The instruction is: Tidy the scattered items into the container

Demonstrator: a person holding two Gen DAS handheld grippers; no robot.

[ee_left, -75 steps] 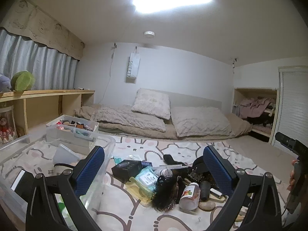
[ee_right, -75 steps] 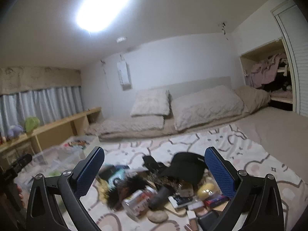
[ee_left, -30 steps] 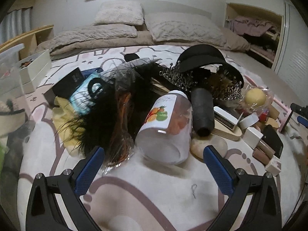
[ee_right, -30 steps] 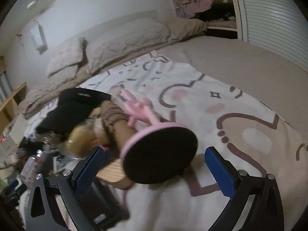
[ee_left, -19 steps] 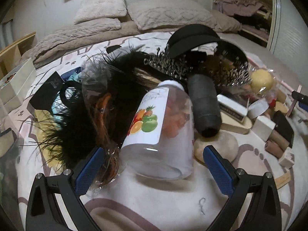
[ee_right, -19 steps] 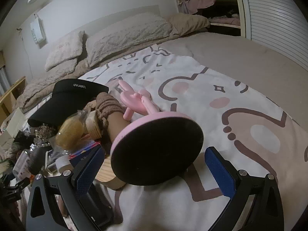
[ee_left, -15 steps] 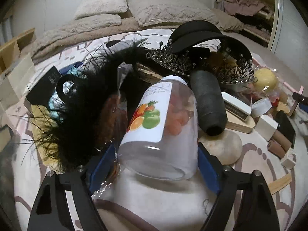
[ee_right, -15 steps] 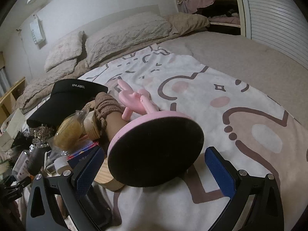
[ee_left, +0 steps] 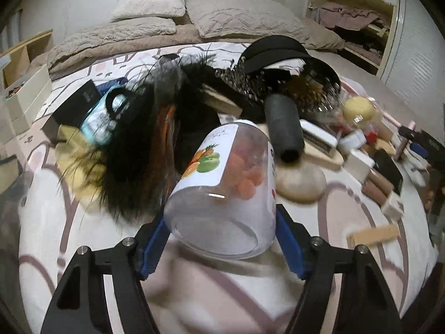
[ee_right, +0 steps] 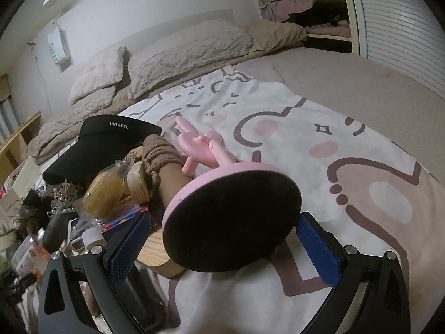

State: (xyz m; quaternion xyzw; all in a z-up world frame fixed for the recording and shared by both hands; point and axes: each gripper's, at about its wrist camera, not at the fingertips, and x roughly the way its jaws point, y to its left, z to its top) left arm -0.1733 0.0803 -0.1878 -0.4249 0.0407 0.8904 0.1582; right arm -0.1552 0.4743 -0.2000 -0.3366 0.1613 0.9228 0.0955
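A clear plastic jar (ee_left: 222, 183) with a fruit label and orange gummies lies tilted in the left wrist view. My left gripper (ee_left: 221, 222) is closing on its base, and both blue pads (ee_left: 289, 239) sit against its sides. In the right wrist view a pink rabbit-shaped stand (ee_right: 232, 220) lies on its side, its round black-bottomed base between the fingers of my right gripper (ee_right: 224, 217). That gripper is open and its pads stand just off the base.
Behind the jar lies a heap: black feathers (ee_left: 133, 167), a black roll (ee_left: 283, 128), a flat stone (ee_left: 300, 181), a black visor (ee_right: 103, 139), a tiara (ee_left: 250, 83), small boxes, a wooden block (ee_left: 372, 233). A white organiser box (ee_left: 25, 97) stands far left. Bedding lies behind.
My left gripper came down from facing the room to the jar and its fingers closed in until the pads met the jar, which now tilts. My right gripper reached the pink stand and stays open.
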